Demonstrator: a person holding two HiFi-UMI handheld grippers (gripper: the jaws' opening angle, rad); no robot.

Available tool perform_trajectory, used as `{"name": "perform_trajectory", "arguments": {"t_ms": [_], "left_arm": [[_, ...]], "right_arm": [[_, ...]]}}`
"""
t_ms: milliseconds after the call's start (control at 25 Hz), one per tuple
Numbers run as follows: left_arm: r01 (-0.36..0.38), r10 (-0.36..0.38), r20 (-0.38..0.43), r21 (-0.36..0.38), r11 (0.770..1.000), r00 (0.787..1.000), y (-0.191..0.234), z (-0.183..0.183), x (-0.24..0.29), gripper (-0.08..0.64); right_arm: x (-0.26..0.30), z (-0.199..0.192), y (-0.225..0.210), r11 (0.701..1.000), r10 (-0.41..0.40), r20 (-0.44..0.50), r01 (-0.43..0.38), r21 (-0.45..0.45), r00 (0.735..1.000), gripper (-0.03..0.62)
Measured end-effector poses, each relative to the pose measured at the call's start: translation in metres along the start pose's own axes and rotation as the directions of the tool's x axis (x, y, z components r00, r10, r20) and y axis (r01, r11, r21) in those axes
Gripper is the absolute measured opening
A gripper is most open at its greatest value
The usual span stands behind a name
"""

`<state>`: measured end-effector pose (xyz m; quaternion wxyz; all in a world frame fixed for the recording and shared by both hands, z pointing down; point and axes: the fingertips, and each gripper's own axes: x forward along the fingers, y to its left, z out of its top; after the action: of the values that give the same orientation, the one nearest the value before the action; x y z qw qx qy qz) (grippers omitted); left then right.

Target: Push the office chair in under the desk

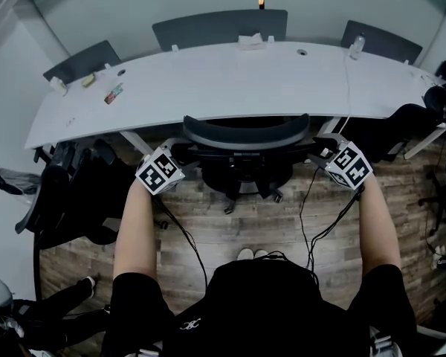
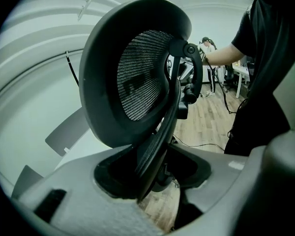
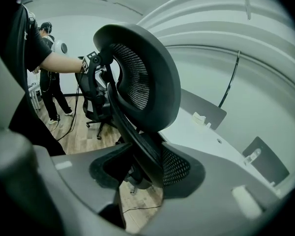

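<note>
Standing behind the office chair [image 1: 245, 134], a person reaches both bare forearms forward and holds a gripper at each side of its backrest. The chair sits at the centre of the head view, its curved black backrest just beside the near edge of the long white tabletop [image 1: 230, 80]. Its seat is tucked into the shadow beneath, and its wheeled base shows on the wood floor [image 1: 238, 225] just below the backrest.

The left gripper [image 1: 181, 152] meets the left end of the backrest. In the left gripper view the left gripper [image 2: 157, 181] has its grey fingers [image 2: 78, 200] closed partway on the backrest's dark side edge, which runs down through the hollow between them. The mesh panel [image 2: 137, 77] fills the middle of that frame.

The right gripper [image 1: 320, 152] meets the right end. In the right gripper view the right gripper [image 3: 142, 176] likewise has its fingers [image 3: 226, 191] closed partway on the backrest's edge, and the mesh lies against the finger at lower right.

Grey partition panels [image 1: 219, 27] stand along the far side of the tabletop. A few small items [image 1: 113, 94] lie at its upper left, and a clear bottle [image 1: 357, 45] stands at upper right. Other dark chairs [image 1: 82, 192] crowd the left of the head view. Black cables [image 1: 323, 214] trail from the grippers across the floor. A second person [image 3: 49, 87] stands at the upper left of the right gripper view.
</note>
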<state>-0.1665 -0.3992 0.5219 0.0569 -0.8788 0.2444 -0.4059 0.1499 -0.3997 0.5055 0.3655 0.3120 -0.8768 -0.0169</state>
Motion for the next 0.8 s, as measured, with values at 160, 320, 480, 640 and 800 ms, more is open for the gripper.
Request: {"name": "perform_trajectory", "arguments": {"t_ms": [160, 320, 480, 640, 800], "left_arm": [[0.01, -0.01, 0.001, -0.007, 1.0, 1.0, 0.017, 0.007, 0.012, 0.199], [0.005, -0.005, -0.007, -0.02, 1.0, 1.0, 0.034, 0.012, 0.023, 0.199], [-0.004, 0.004, -0.01, -0.023, 1.0, 1.0, 0.046, 0.015, 0.032, 0.199], [-0.005, 0.005, -0.017, -0.015, 1.0, 1.0, 0.06, 0.018, 0.043, 0.198], [0.011, -0.011, -0.039, -0.02, 1.0, 0.999, 0.074, 0.019, 0.053, 0.195]], "right_arm": [[0.011, 0.002, -0.02, 1.0, 0.004, -0.012, -0.004, 0.0, 1.0, 0.183], [0.022, 0.005, -0.04, 1.0, 0.001, -0.022, -0.001, -0.002, 1.0, 0.183], [0.032, 0.006, -0.056, 1.0, -0.006, -0.041, 0.006, -0.003, 0.999, 0.187], [0.042, 0.007, -0.072, 1.0, -0.002, -0.088, 0.001, -0.011, 0.996, 0.188], [0.052, 0.009, -0.087, 1.0, -0.02, -0.087, 0.019, -0.01, 0.996, 0.192]]}}
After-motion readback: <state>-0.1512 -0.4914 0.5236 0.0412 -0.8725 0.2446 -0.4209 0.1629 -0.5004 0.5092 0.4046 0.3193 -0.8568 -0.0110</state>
